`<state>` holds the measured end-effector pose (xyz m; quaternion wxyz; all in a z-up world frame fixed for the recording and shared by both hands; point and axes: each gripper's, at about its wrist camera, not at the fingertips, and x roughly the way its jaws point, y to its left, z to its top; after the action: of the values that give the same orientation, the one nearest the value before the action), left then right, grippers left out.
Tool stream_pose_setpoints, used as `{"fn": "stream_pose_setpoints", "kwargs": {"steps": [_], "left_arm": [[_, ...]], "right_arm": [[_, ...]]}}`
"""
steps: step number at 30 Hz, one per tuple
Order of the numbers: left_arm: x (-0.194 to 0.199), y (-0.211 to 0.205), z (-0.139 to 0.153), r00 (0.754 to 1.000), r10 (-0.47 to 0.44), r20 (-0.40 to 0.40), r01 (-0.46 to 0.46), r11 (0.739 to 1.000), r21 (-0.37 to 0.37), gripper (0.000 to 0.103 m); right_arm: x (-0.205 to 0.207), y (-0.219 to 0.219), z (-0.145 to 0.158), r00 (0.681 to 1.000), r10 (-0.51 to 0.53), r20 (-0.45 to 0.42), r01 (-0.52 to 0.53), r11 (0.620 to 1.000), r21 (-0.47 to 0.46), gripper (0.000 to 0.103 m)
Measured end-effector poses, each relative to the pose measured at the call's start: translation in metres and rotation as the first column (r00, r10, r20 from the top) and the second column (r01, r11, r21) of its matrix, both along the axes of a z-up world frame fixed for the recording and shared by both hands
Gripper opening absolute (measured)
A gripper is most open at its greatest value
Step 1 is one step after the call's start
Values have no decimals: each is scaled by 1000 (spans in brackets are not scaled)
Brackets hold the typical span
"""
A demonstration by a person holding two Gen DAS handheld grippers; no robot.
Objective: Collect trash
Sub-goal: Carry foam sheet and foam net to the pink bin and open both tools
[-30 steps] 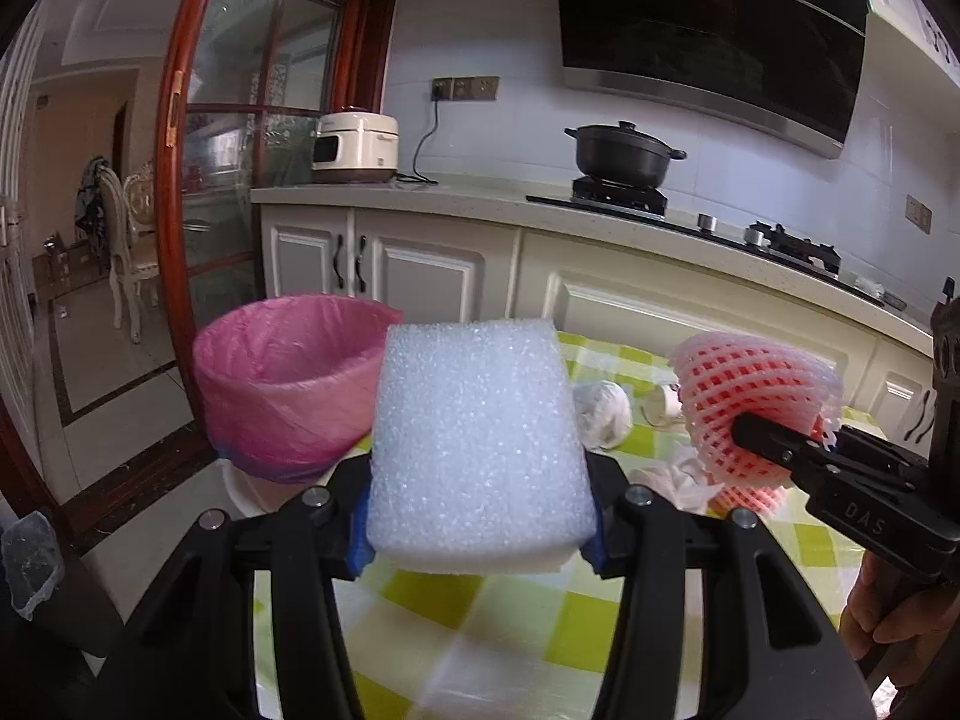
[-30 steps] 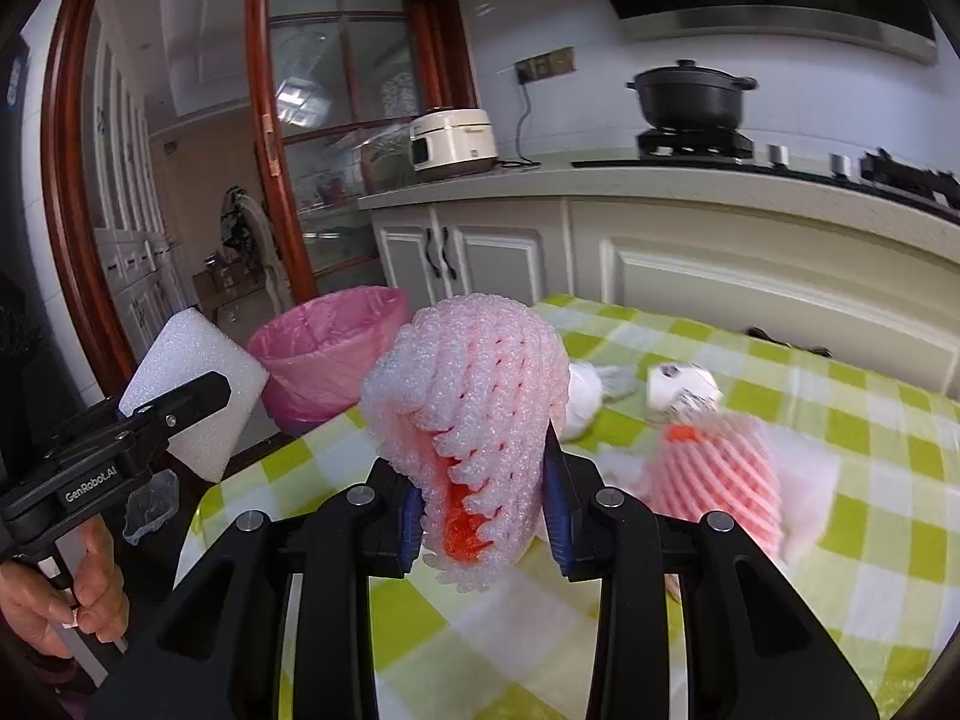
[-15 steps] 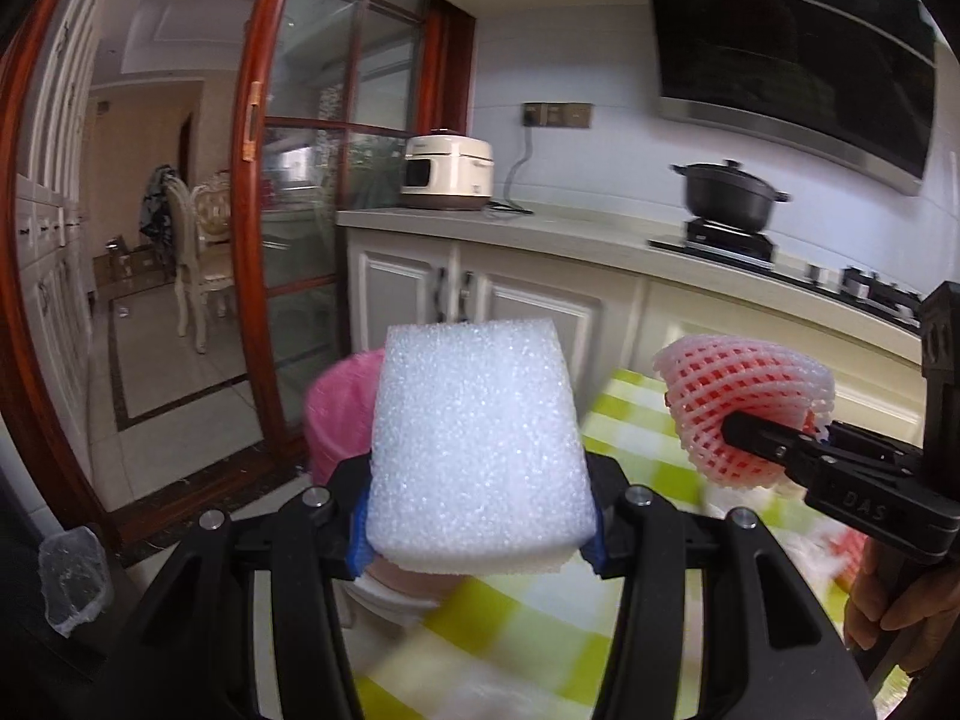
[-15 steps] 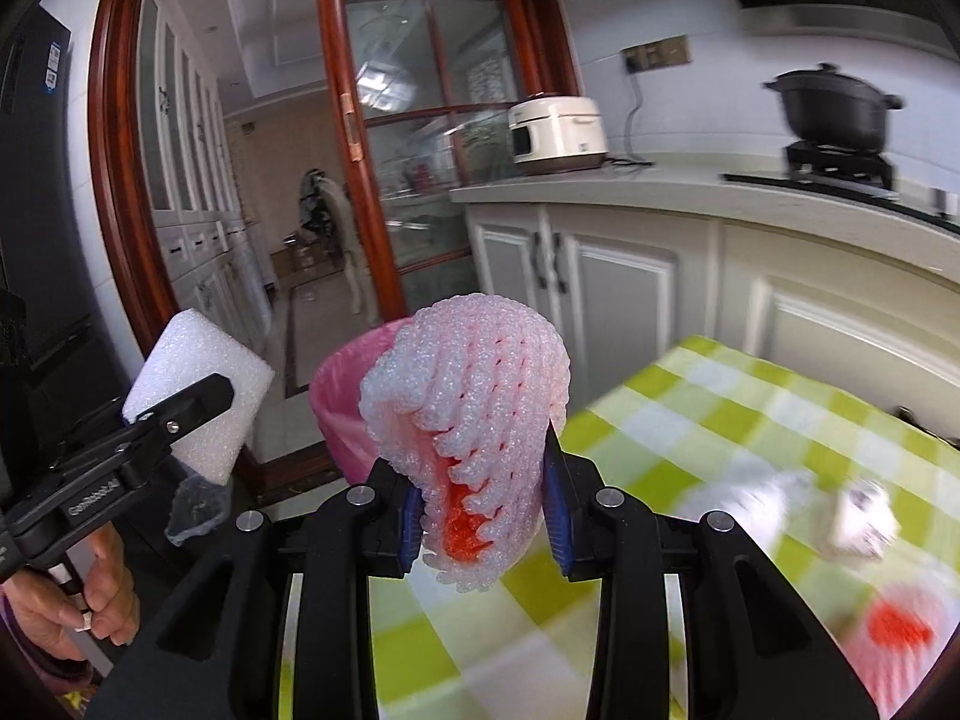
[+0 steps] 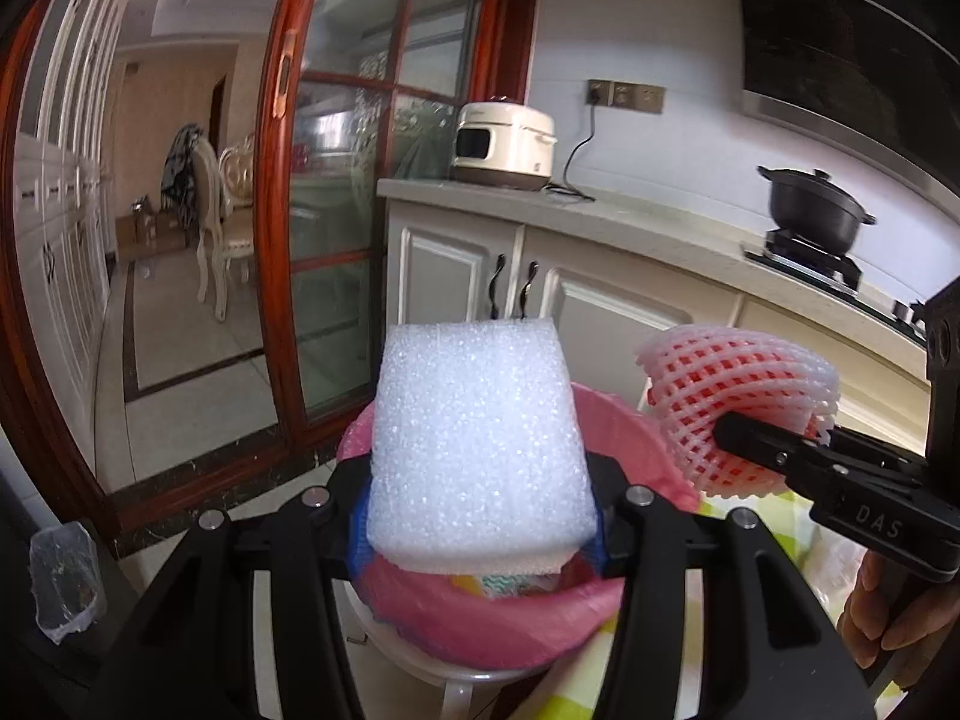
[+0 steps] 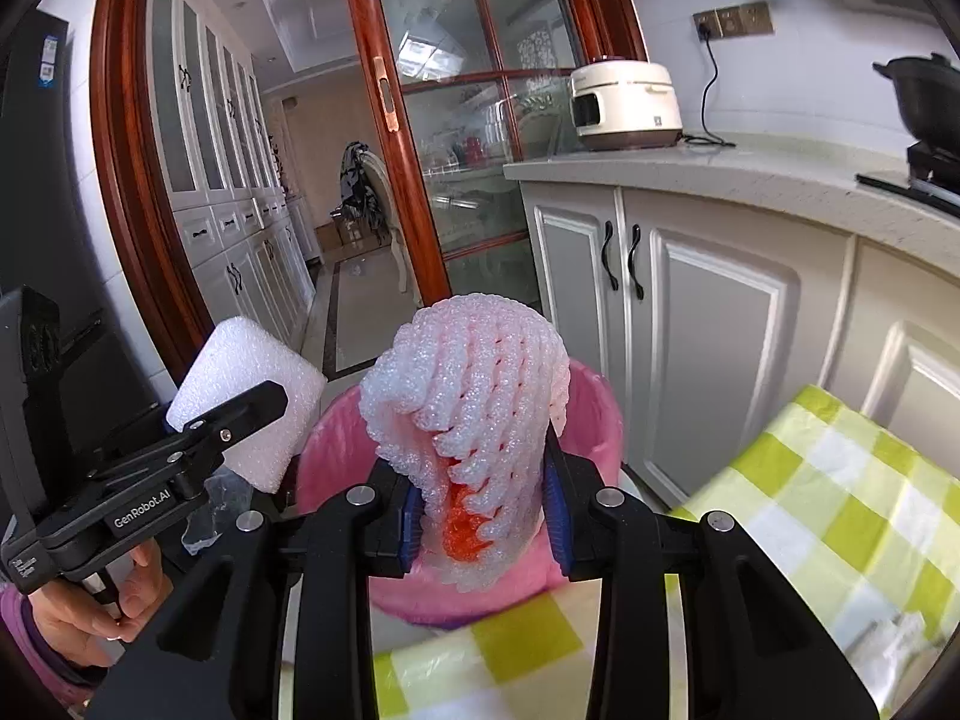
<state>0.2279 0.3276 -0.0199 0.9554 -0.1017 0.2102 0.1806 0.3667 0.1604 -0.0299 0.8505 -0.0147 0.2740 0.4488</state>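
White foam block [image 5: 480,450], clenched in the left gripper [image 5: 480,516], and pink fruit net [image 6: 474,450], squeezed by the right gripper [image 6: 480,516], sit at centre frame over the pink-lined bin [image 6: 591,420], apparently poised for dropping.

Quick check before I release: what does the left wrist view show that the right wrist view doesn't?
Only the left wrist view looks down into the pink-lined bin, where some colourful trash already lies, and shows the right gripper from the side, shut on the foam fruit net.

Only the right wrist view shows the green checked tablecloth beside the bin, and the left gripper from the side, clamped on the white foam block.

Both show the bin below the held pieces, the rice cooker and the black pot.
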Motion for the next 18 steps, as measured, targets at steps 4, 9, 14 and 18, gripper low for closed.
{"fn": "stream_pose_setpoints", "kwargs": {"steps": [4, 9, 14, 18], "left_arm": [[20, 15, -8, 1000, 7, -23, -7, 1000, -11, 50], [40, 23, -24, 997, 10, -70, -11, 1000, -12, 51], [39, 29, -38, 996, 12, -85, -14, 1000, -15, 69], [32, 37, -41, 995, 43, -89, -45, 999, -29, 69]], "right_arm": [[15, 14, -8, 1000, 9, -18, -9, 1000, -13, 35], [26, 27, -21, 1000, 12, -28, -13, 999, -44, 40], [36, 32, -38, 998, 19, -54, -23, 997, -69, 52], [36, 28, -40, 998, 18, -56, -21, 998, -62, 52]]}}
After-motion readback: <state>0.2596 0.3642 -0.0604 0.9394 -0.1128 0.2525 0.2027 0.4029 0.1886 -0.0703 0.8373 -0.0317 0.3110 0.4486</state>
